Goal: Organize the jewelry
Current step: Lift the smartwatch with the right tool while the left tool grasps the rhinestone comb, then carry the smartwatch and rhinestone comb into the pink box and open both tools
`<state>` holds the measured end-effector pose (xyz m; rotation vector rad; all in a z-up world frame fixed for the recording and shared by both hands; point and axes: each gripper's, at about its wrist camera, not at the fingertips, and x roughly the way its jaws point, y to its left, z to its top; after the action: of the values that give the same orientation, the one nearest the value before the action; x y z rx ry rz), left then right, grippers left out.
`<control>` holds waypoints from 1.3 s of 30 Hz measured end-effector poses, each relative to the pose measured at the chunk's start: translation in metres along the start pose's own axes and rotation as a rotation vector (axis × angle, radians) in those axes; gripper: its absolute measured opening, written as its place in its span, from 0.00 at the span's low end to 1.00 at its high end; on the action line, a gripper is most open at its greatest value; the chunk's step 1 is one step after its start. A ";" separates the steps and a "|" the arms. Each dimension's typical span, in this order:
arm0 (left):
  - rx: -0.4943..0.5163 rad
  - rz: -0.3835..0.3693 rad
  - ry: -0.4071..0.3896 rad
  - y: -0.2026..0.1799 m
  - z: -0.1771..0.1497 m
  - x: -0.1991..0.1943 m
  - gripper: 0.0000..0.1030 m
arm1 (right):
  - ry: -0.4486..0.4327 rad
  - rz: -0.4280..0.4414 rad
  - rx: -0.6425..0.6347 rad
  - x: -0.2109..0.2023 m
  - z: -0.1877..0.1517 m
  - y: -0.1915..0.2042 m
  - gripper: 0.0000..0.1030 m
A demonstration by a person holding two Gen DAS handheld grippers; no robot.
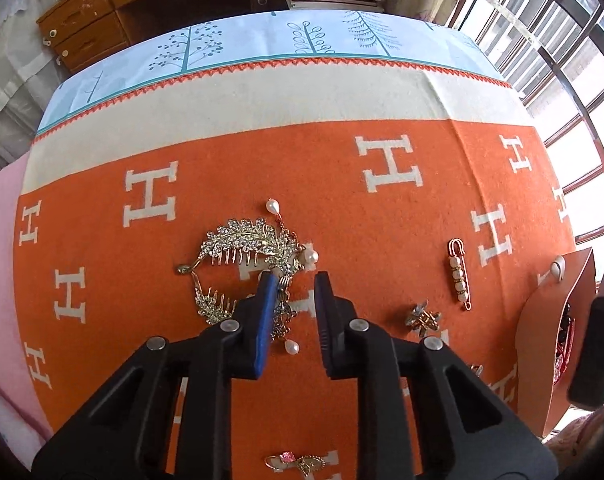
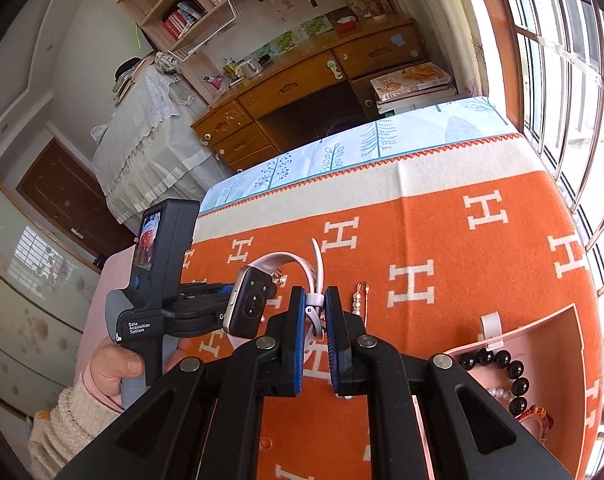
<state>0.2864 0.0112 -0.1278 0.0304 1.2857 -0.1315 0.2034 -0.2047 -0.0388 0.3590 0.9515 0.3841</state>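
Observation:
In the left wrist view my left gripper [image 1: 291, 280] is open just above the orange blanket [image 1: 382, 240], its left finger touching a rhinestone hair comb set with pearl drops [image 1: 245, 244]. A pearl safety pin [image 1: 460, 274] and a small brooch [image 1: 424, 316] lie to the right. In the right wrist view my right gripper [image 2: 314, 300] is shut on the pink strap of a smartwatch [image 2: 249, 304], held above the blanket. The pink jewelry box [image 2: 558, 328] at lower right holds a black bead bracelet [image 2: 506, 372].
The box also shows at the right edge of the left wrist view [image 1: 550, 320]. A pink ring piece [image 1: 295, 462] lies near the front. The left hand-held gripper unit [image 2: 157, 280] is left of the watch. A wooden desk [image 2: 302, 92] and window bars [image 2: 562, 60] lie beyond the bed.

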 end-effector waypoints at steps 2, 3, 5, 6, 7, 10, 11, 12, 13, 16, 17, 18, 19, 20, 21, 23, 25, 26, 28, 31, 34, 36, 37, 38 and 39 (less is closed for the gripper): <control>-0.003 0.007 0.006 0.002 0.002 0.003 0.17 | 0.001 0.001 0.005 0.002 0.000 -0.002 0.09; -0.005 0.009 0.010 0.002 0.003 0.005 0.16 | 0.001 0.002 0.007 0.003 0.000 -0.004 0.09; -0.002 0.016 0.012 0.003 0.004 0.007 0.16 | 0.002 0.005 0.008 0.004 -0.001 -0.005 0.09; 0.003 0.019 0.010 0.002 0.005 0.008 0.16 | 0.002 0.005 0.010 0.005 -0.001 -0.006 0.09; 0.007 0.018 0.011 0.002 0.006 0.008 0.16 | 0.002 0.006 0.010 0.005 -0.001 -0.006 0.09; 0.013 0.022 0.015 0.002 0.007 0.011 0.16 | 0.005 0.004 0.013 0.005 -0.001 -0.007 0.09; 0.012 0.028 0.017 0.002 0.007 0.011 0.16 | 0.007 0.003 0.015 0.006 -0.001 -0.007 0.09; 0.008 0.031 0.026 0.002 0.007 0.012 0.15 | 0.008 0.002 0.019 0.007 -0.001 -0.009 0.09; 0.001 0.030 0.045 0.003 0.006 0.014 0.11 | 0.009 0.003 0.023 0.007 -0.002 -0.009 0.09; 0.005 0.036 0.046 0.001 0.007 0.016 0.09 | 0.008 0.001 0.027 0.006 -0.003 -0.011 0.09; 0.004 0.037 0.045 0.001 0.007 0.016 0.09 | 0.007 0.000 0.028 0.006 -0.003 -0.012 0.09; 0.002 0.036 0.042 0.001 0.008 0.016 0.09 | 0.008 -0.001 0.030 0.006 -0.003 -0.012 0.09; 0.000 0.034 0.041 0.002 0.008 0.017 0.09 | 0.009 -0.003 0.031 0.007 -0.003 -0.012 0.09; -0.002 0.033 0.038 0.002 0.009 0.017 0.09 | 0.011 -0.005 0.033 0.007 -0.003 -0.013 0.09; -0.002 0.033 0.033 0.002 0.009 0.017 0.09 | 0.013 -0.004 0.036 0.005 -0.003 -0.012 0.09; -0.007 0.029 0.023 0.003 0.008 0.017 0.06 | 0.016 -0.003 0.040 0.006 -0.004 -0.012 0.09; -0.020 0.024 0.012 0.005 0.007 0.016 0.05 | 0.014 -0.004 0.043 0.006 -0.004 -0.013 0.09; -0.024 0.026 0.010 0.005 0.005 0.014 0.05 | 0.013 -0.003 0.045 0.005 -0.005 -0.013 0.09; -0.021 0.023 0.000 0.002 0.001 0.007 0.05 | 0.010 -0.004 0.041 0.003 -0.005 -0.012 0.09; 0.003 0.000 -0.042 -0.009 -0.007 -0.017 0.05 | -0.003 -0.005 0.030 -0.004 -0.007 -0.010 0.09; 0.040 -0.022 -0.098 -0.025 -0.016 -0.053 0.05 | -0.026 -0.009 0.024 -0.015 -0.010 -0.010 0.09; 0.071 -0.040 -0.133 -0.039 -0.023 -0.076 0.05 | -0.045 -0.007 0.025 -0.026 -0.013 -0.011 0.09; 0.095 -0.054 -0.153 -0.049 -0.027 -0.091 0.05 | -0.055 -0.007 0.026 -0.032 -0.015 -0.012 0.09; 0.119 -0.066 -0.172 -0.058 -0.031 -0.103 0.05 | -0.068 -0.008 0.028 -0.039 -0.018 -0.014 0.09; 0.141 -0.076 -0.190 -0.068 -0.036 -0.115 0.05 | -0.080 -0.010 0.032 -0.046 -0.020 -0.017 0.09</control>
<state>0.2126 -0.0440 -0.0248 0.0881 1.0867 -0.2835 0.1650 -0.2386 -0.0241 0.3956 0.8820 0.3439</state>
